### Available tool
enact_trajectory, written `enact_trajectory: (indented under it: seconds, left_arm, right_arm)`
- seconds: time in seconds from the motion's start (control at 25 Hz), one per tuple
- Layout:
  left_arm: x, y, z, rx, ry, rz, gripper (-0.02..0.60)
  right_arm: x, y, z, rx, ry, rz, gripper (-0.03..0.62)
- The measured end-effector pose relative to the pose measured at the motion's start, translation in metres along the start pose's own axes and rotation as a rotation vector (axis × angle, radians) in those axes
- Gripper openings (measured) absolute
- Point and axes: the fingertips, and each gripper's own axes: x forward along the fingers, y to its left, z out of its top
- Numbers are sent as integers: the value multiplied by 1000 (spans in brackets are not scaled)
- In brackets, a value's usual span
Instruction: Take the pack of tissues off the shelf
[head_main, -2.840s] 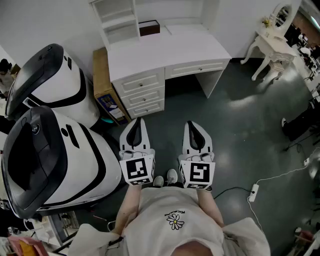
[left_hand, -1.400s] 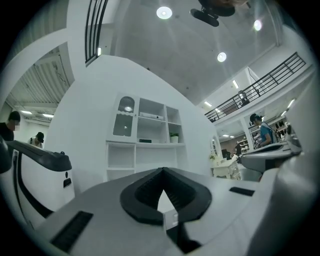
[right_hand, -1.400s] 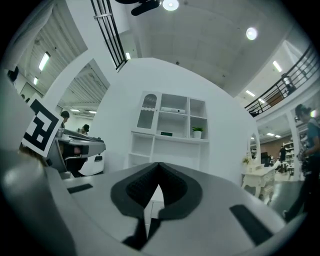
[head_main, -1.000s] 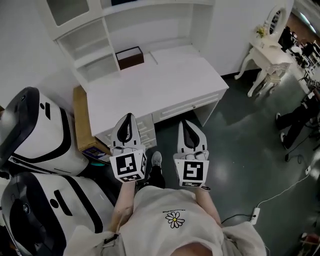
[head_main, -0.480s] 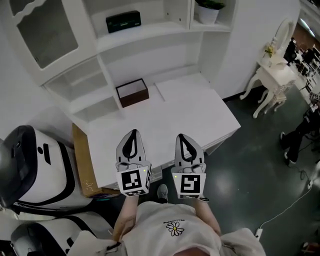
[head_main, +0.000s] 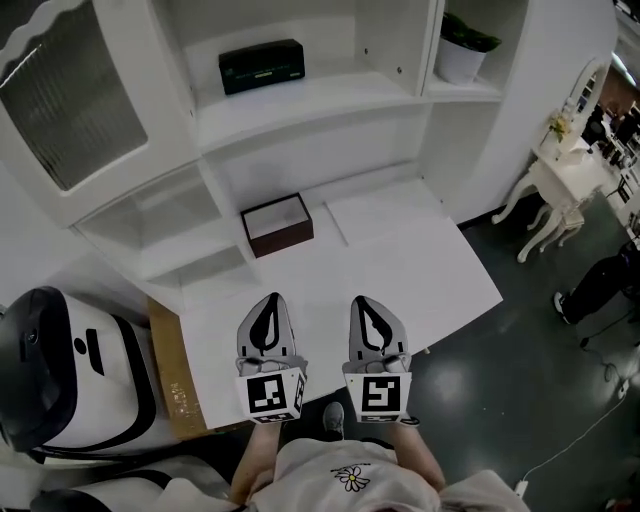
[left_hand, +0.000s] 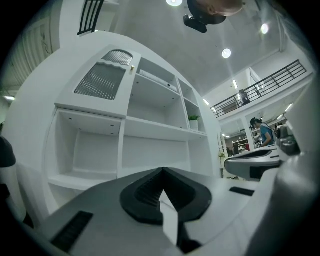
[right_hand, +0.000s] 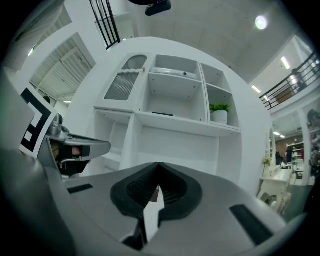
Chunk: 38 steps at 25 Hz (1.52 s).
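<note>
Head view, tools: the left tool (head_main: 268, 303) and right tool (head_main: 373, 303) hang side by side over the near edge of the tabletop (head_main: 400, 270). Both are pinched closed and empty, probably carried level because the reach has not begun.
Head view, target: the pack of tissues (head_main: 262, 66), dark and lying flat, sits on the upper shelf (head_main: 330, 95), well apart from both tools.
Head view, containers: an open brown box (head_main: 278, 225) stands on the tabletop against the back; I cannot tell what is in it. A white pot (head_main: 461, 62) in the right-hand compartment holds a green plant.
Left gripper view: the jaws meet at the tip with nothing between them. The lower compartments ahead look bare.
Right gripper view: the jaws are closed on nothing. The pack shows as a thin dark strip on the shelf above, so a lift and an opening seem needed first.
</note>
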Motion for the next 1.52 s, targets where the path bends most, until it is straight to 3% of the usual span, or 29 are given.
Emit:
enact_trajectory:
  seconds: [0.2,0.64,1.0,1.28,1.52]
  left_arm:
    - [0,8,-3,-30,13,11,-2]
    - [-18,25,4,-20,-14,51,-2]
    - [-10,19,7,-11,-7,74,-2]
    - [3,9,16,15,-22,97,-2]
    - [8,9,20,29,-30,129,-2]
  right_arm:
    - [10,10,6,2,-2,10,2]
    - [9,25,17,-35,-26,-3,2]
    - [18,15,22,-54,-56,8,2]
    - [22,2,31,43,-120,69,2]
    - [25,-5,19,37,-100,93,3]
